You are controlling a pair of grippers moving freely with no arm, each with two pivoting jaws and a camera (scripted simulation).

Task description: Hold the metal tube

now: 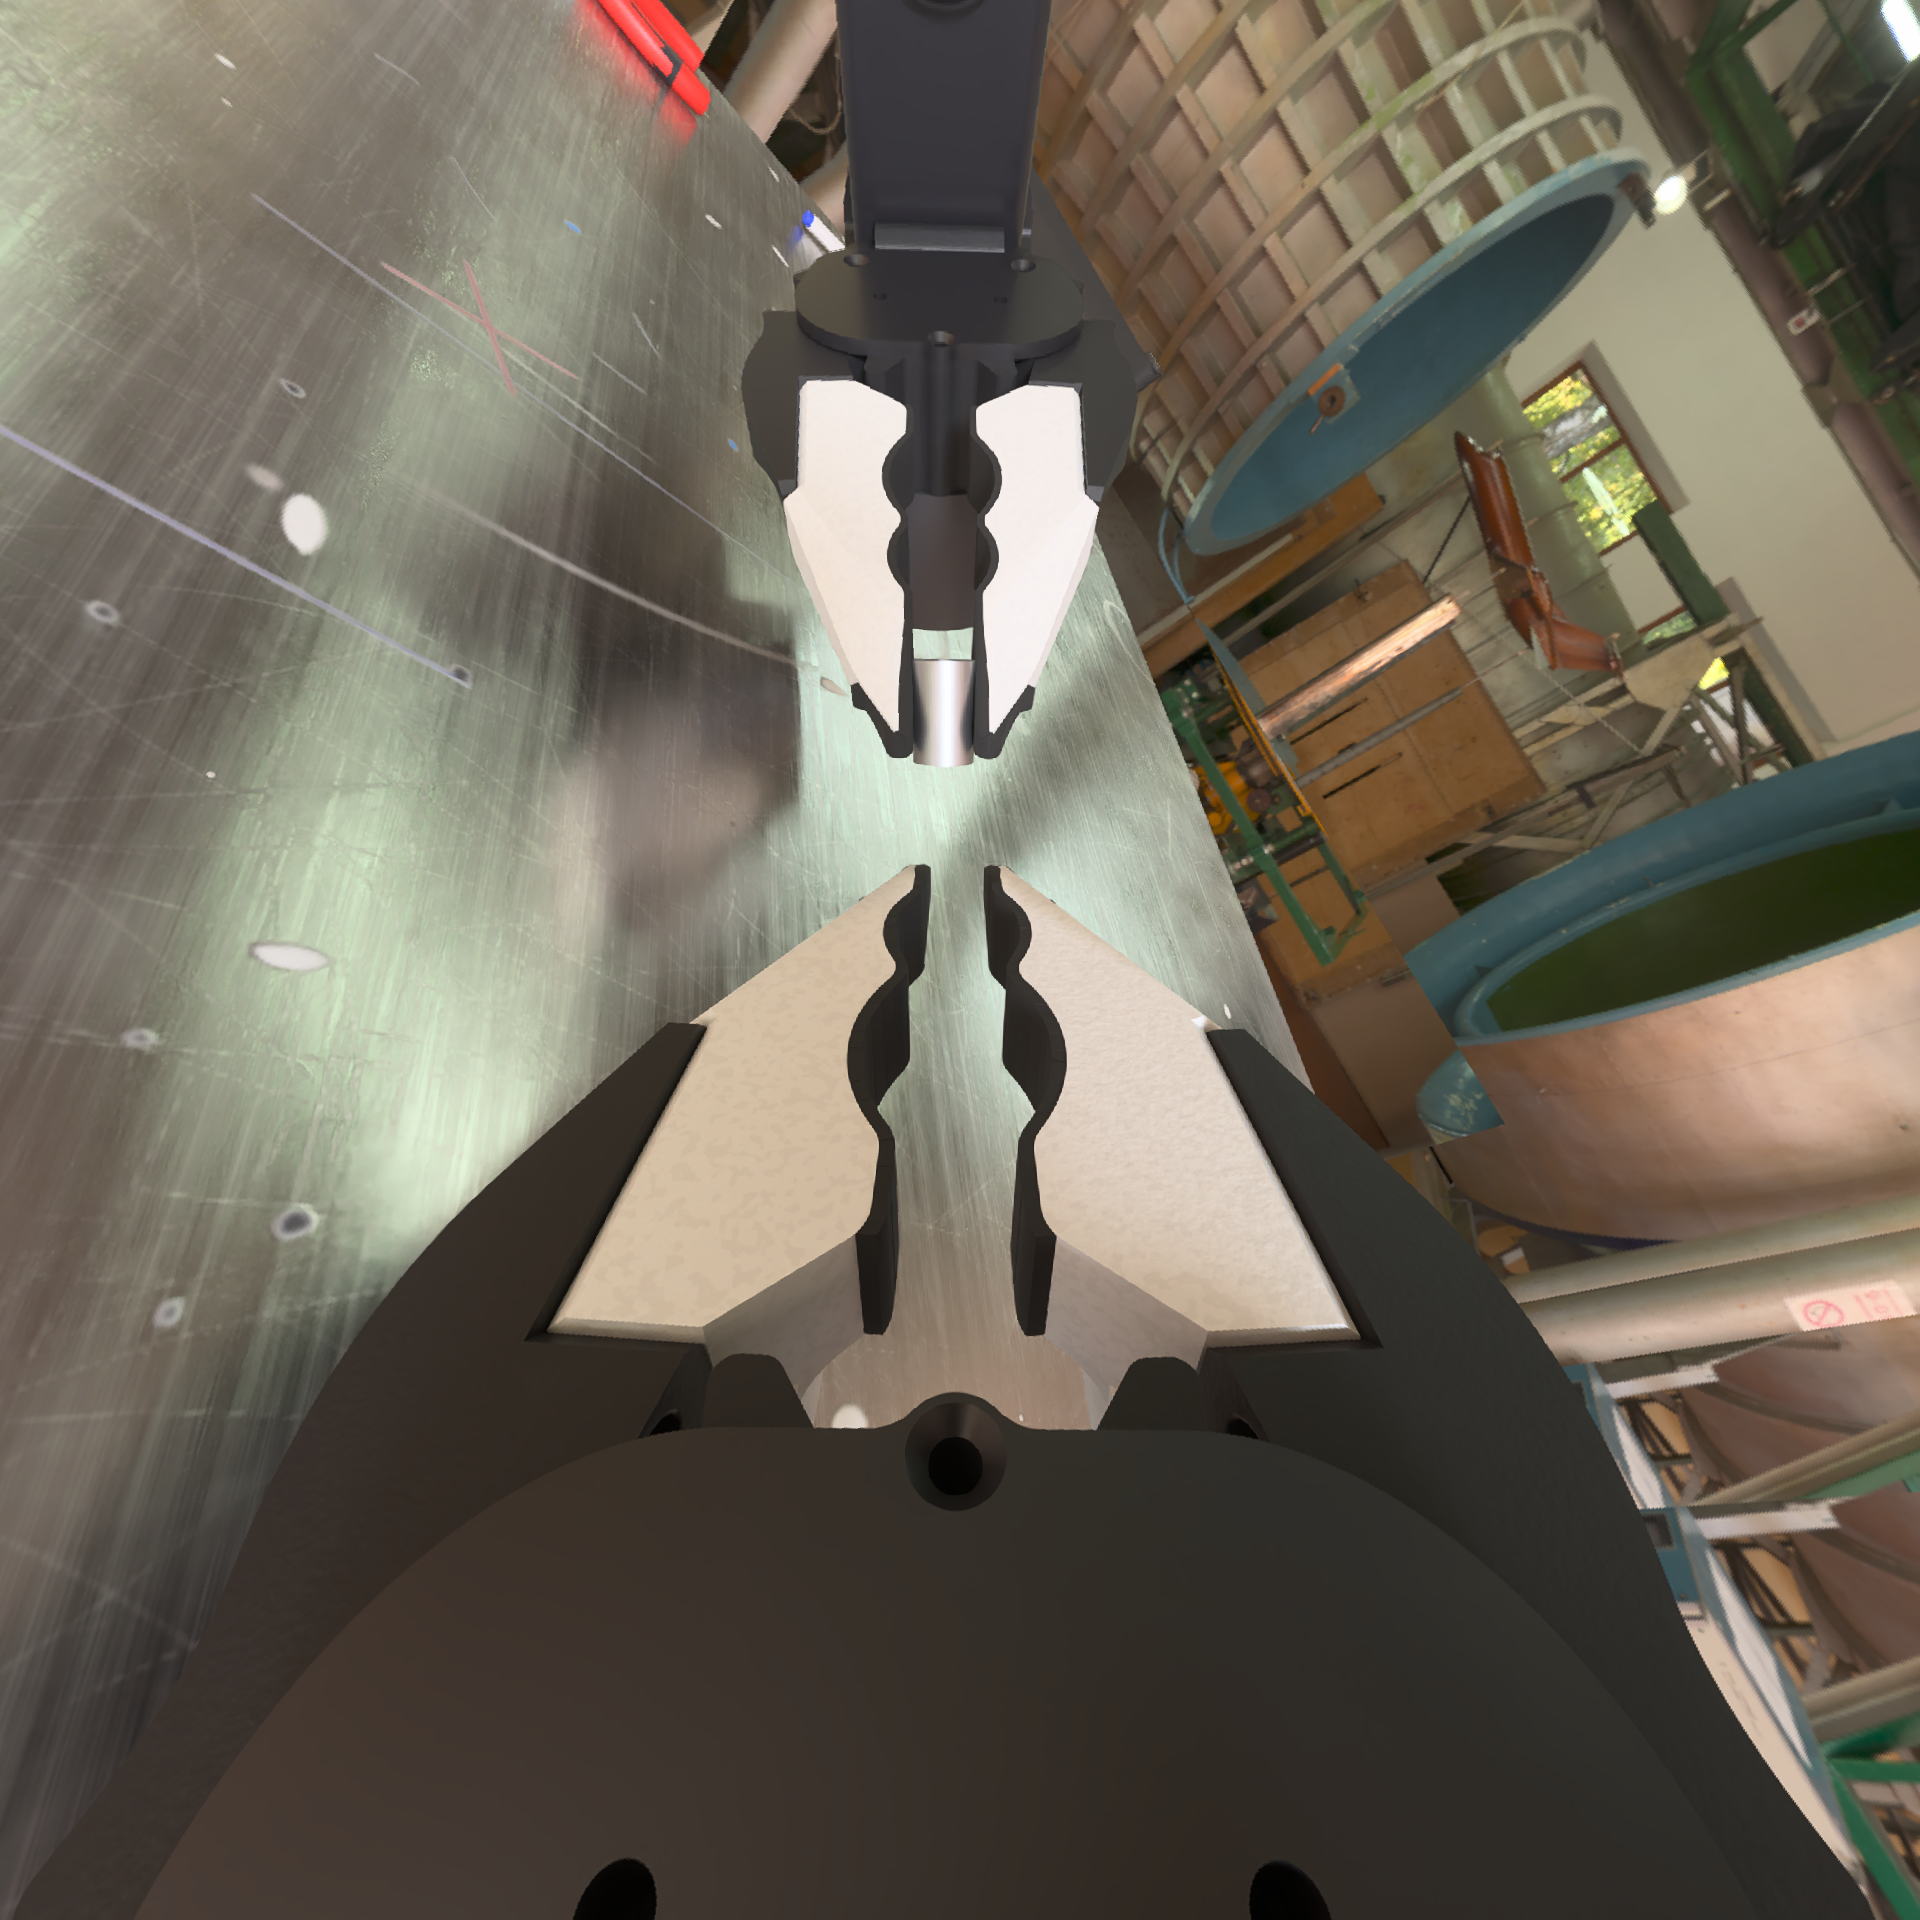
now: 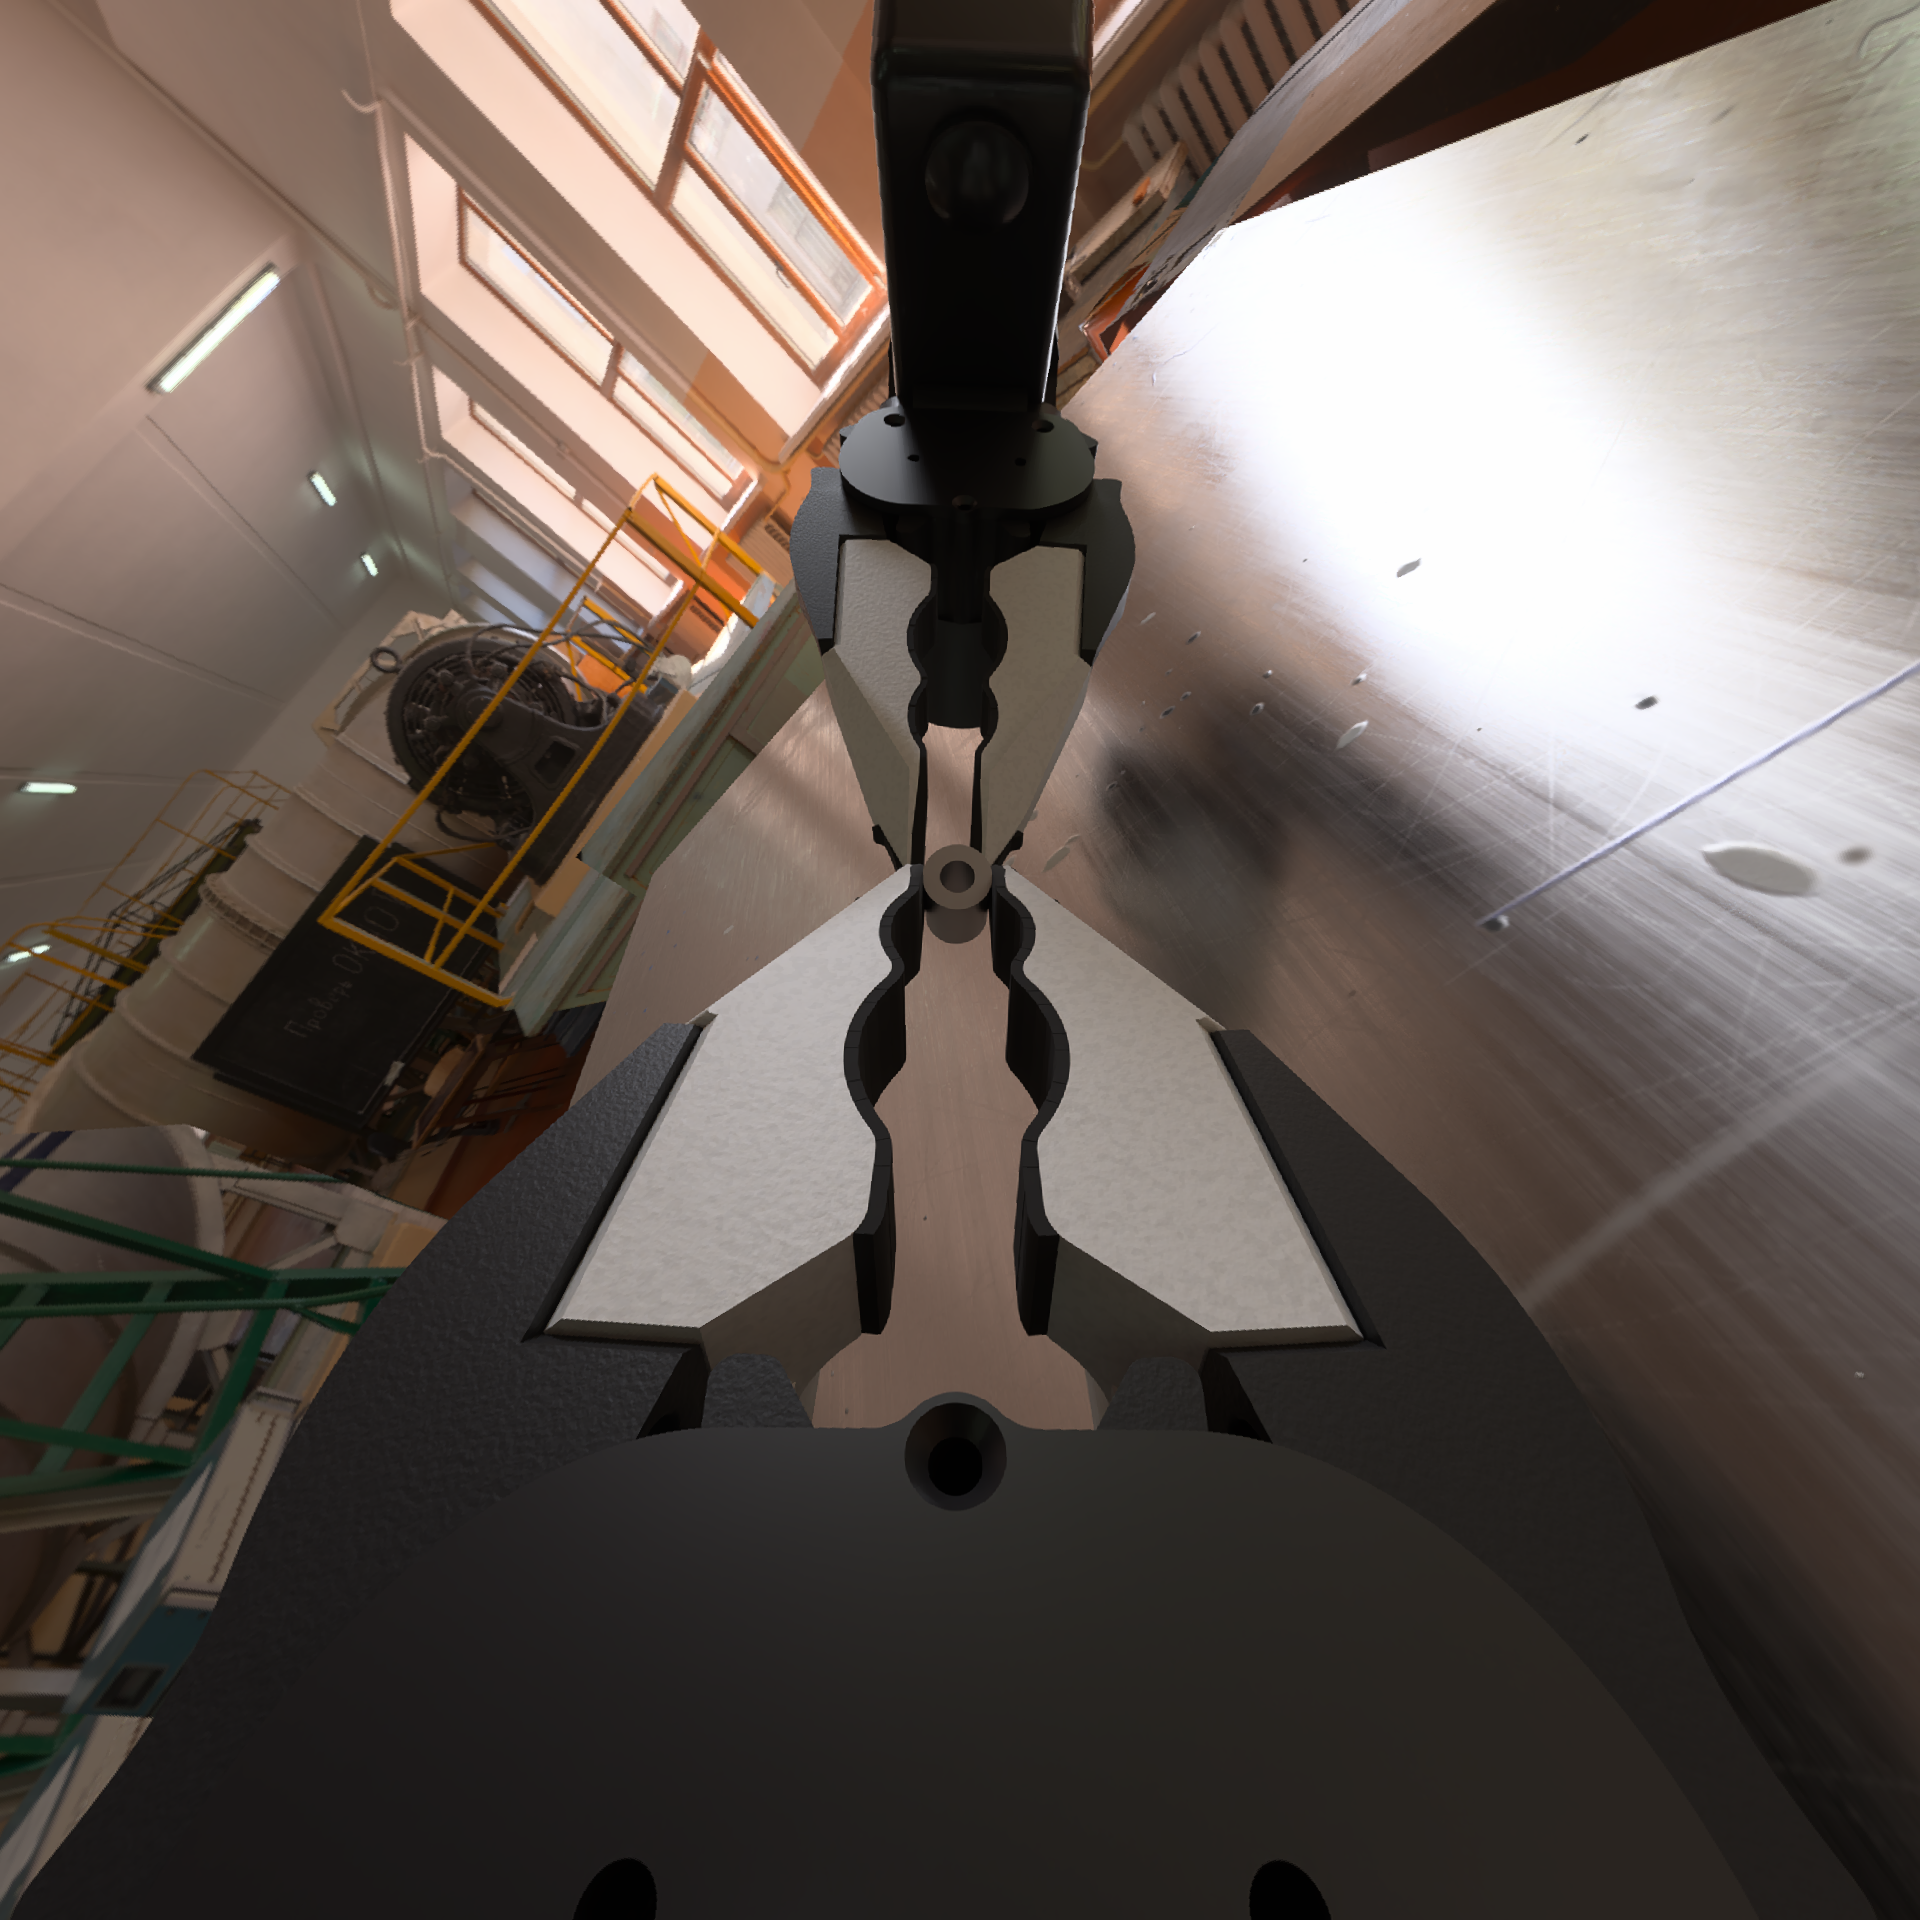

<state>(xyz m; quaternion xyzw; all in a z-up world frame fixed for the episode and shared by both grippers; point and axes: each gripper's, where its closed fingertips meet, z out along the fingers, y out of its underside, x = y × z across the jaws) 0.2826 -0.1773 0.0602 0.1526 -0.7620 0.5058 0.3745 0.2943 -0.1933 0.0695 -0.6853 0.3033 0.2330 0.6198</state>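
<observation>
The metal tube (image 2: pixel 954 891) is a short silver cylinder with a hollow end. My right gripper (image 2: pixel 954 883) is shut on it at the fingertips. In the left wrist view the tube (image 1: pixel 943 715) sticks out of the right gripper (image 1: pixel 945 727) toward me. My left gripper (image 1: pixel 954 878) faces it head-on, a short way from the tube's end. Its jaws stand slightly apart with nothing between them. In the right wrist view the left gripper (image 2: pixel 948 847) sits just behind the tube, tips toward it.
Both grippers hover over a scratched metal tabletop (image 1: pixel 312 727) with small holes. A red object (image 1: pixel 649 52) lies at its far edge. The table edge (image 1: pixel 1195 831) runs along the right in the left wrist view. Workshop machinery stands beyond.
</observation>
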